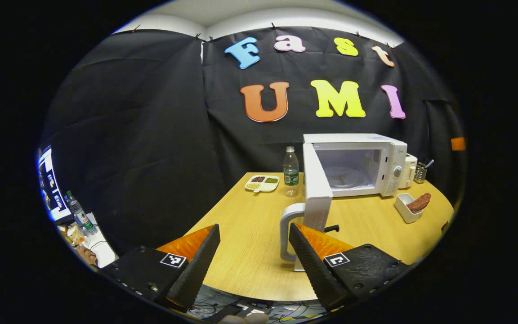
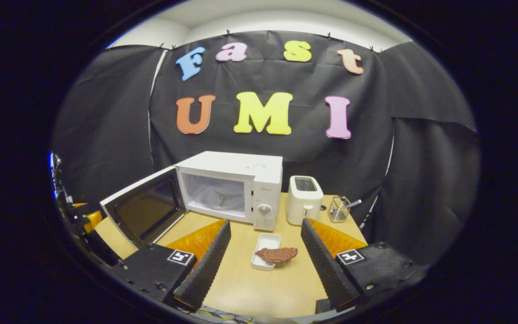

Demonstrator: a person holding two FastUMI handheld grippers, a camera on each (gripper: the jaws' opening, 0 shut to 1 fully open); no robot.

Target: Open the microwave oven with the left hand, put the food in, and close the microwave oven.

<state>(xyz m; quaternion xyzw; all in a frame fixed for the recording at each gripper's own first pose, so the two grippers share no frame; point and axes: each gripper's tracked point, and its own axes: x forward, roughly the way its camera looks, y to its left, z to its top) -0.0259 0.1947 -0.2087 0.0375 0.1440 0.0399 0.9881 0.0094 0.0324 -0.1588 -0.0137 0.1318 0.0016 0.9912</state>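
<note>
Microwave oven (image 2: 229, 191) door (image 2: 144, 211) swung open, cavity empty. Meat (image 2: 278, 254) lies across white tray (image 2: 263, 258) on counter (image 2: 259, 288), near oven's front. Left gripper (image 1: 252, 256) and right gripper (image 2: 265, 256): jaws wide apart, holding nothing.

The microwave (image 2: 229, 189) cavity stands open and bare, its door (image 2: 144, 211) swung wide to the left. The dish (image 2: 265, 252) with food (image 2: 278, 255) sits on open table (image 2: 259, 288) before it; the toaster (image 2: 304, 200) crowds the microwave's right
</note>
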